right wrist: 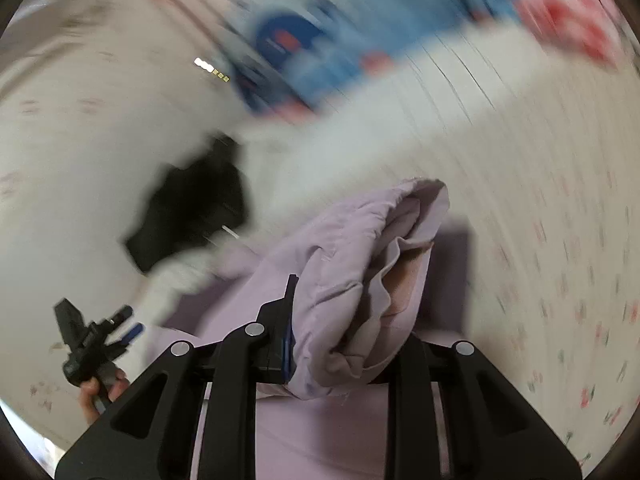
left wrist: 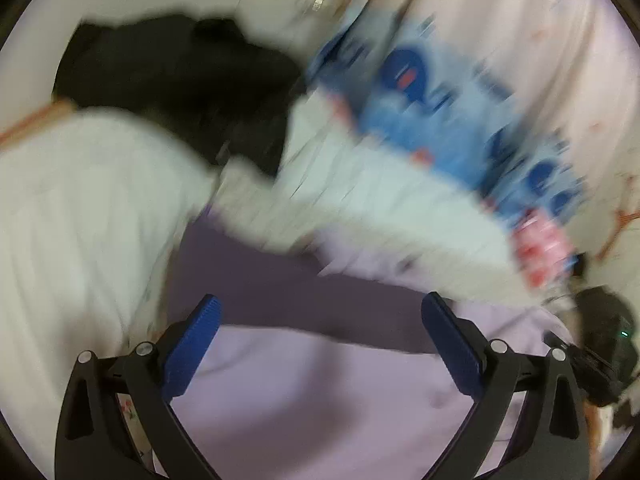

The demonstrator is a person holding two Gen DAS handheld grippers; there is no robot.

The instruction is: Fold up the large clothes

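Note:
A lilac garment lies on the bed under my left gripper, which is open and empty above it, blue pads wide apart. My right gripper is shut on a bunched fold of the same lilac garment and holds it up off the bed. The left gripper also shows in the right wrist view at the lower left, held in a hand. The right gripper shows at the right edge of the left wrist view. Both views are motion-blurred.
A white garment and a black garment lie beyond the lilac one. A blue patterned cloth with a red-and-white part lies to the right. The floral bedsheet spreads all round.

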